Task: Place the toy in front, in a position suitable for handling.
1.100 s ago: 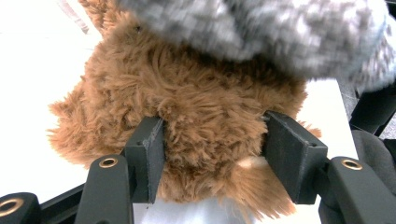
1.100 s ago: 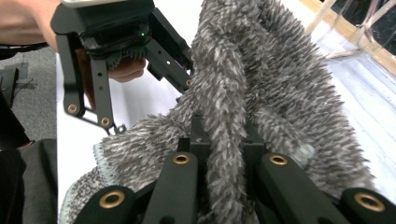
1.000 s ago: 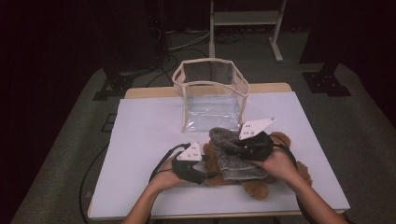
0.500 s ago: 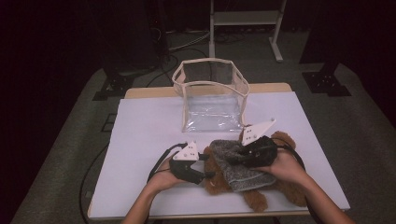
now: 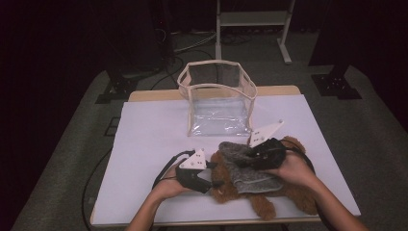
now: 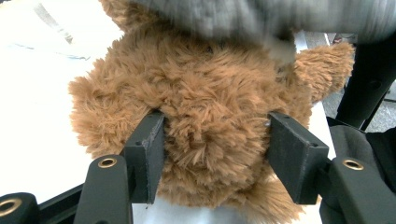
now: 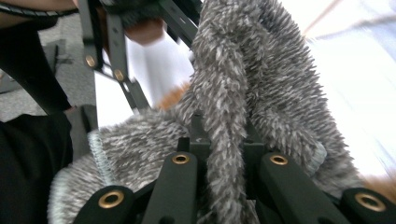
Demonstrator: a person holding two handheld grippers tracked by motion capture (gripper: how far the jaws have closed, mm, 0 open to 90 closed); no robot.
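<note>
High view: our right claw (image 5: 240, 161) has dragged the grey garment (image 5: 248, 171) further over the teddy bear (image 5: 226, 185); left claw (image 5: 219, 184) clamps the bear; dressing advances.

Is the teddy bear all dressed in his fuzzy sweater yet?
Not yet. The left gripper clamps the brown teddy bear on the table, and the right gripper pinches the grey fuzzy garment, which lies draped over the bear. Pulling it on properly is left. The clear bag stands empty behind.

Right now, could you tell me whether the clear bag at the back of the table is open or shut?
Open: the clear bag stands upright, its cream-trimmed rim spread wide, nothing visible inside.
</note>
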